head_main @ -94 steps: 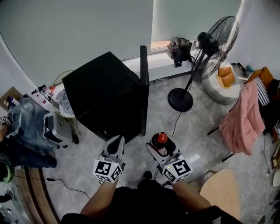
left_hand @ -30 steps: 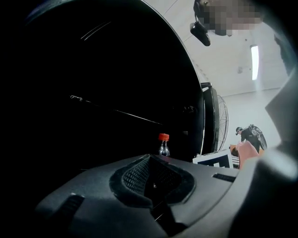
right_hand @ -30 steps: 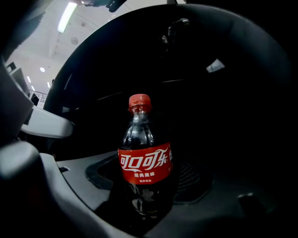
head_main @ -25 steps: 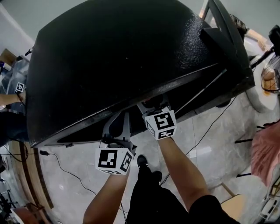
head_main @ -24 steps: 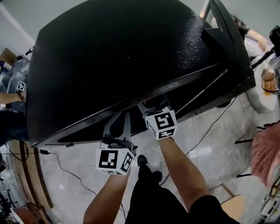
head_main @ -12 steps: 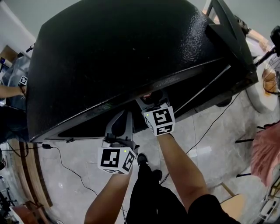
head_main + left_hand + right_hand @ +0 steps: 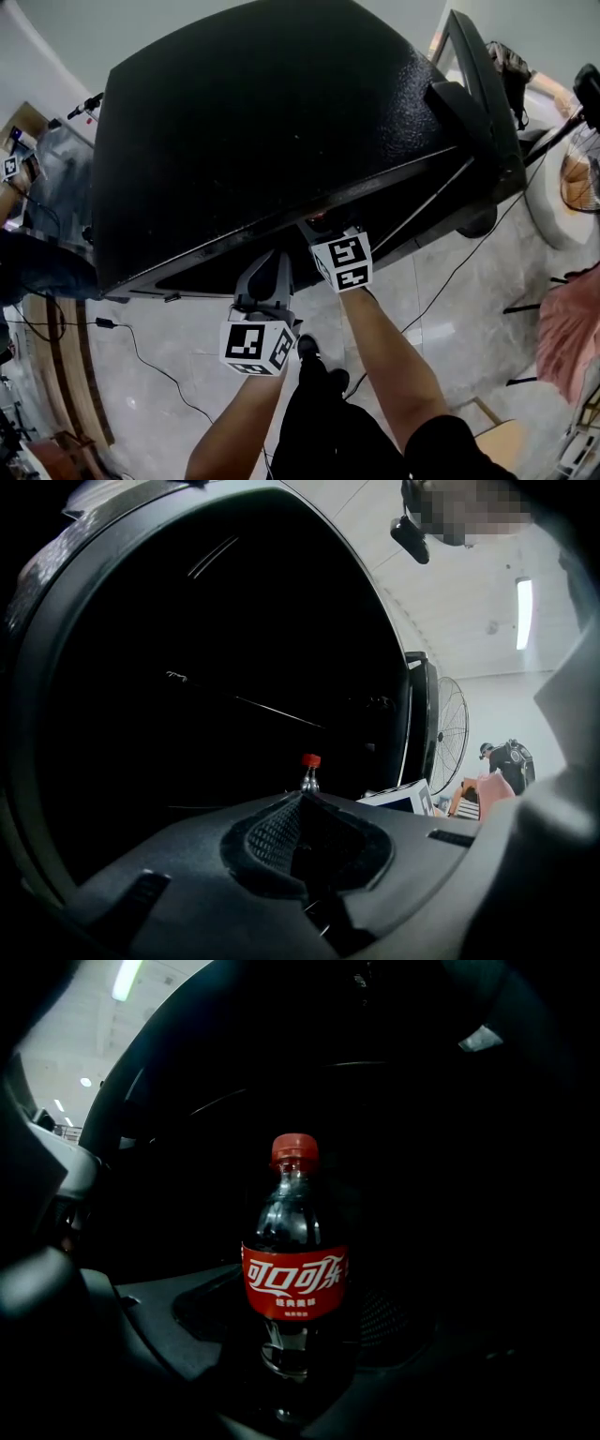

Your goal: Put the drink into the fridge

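We face the black fridge (image 7: 281, 141), its door (image 7: 480, 89) open at the right. Our right tool (image 7: 324, 229) grasps the drink bottle (image 7: 295, 1283) upright at the dark opening. Our left tool (image 7: 276, 266), clenched empty, hangs just left of it.

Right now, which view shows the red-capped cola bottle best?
The right gripper view: the red-capped cola bottle fills the centre, label clear. The left gripper view catches only its distant cap; in the head view the black fridge nearly hides it.
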Tool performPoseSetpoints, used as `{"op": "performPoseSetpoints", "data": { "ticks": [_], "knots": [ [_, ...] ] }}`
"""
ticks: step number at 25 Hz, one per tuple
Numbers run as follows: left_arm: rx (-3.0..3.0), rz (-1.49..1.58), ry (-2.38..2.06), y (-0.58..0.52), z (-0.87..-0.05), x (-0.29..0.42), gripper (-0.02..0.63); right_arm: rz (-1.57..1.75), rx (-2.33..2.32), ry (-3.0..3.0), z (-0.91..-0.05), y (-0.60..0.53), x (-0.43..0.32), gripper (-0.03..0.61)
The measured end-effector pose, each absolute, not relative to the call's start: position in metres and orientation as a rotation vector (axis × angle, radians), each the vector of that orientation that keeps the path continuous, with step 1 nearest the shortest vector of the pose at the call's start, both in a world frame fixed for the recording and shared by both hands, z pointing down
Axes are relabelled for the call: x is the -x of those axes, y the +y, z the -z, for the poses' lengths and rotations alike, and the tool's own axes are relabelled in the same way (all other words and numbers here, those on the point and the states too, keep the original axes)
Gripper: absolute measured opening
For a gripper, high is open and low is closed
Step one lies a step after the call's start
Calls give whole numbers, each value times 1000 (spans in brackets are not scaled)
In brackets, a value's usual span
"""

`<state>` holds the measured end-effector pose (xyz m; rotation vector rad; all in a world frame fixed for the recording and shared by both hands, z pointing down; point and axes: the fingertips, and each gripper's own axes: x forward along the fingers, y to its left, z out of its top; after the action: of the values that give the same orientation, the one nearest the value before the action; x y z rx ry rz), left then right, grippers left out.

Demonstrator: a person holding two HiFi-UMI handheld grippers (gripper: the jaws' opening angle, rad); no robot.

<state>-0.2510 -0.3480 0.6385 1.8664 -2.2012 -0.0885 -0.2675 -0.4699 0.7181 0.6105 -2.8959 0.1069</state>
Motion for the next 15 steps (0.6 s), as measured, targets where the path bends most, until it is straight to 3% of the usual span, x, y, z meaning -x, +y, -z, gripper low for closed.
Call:
{"op": "performPoseSetpoints", "data": {
  "ticks": [12,14,15],
  "knots": [
    [-1829,26,-2176,-321,-619,237,12,-248,-713,-2880,-682,-408,192,313],
    [-1828,29,-2175,-316,-608,231,12,-245,-743,-2905,-659,-397,175,166],
    [-1829,32,-2176,-314,-601,228,12,-244,-749,-2919,-646,-391,167,135]
  ]
}}
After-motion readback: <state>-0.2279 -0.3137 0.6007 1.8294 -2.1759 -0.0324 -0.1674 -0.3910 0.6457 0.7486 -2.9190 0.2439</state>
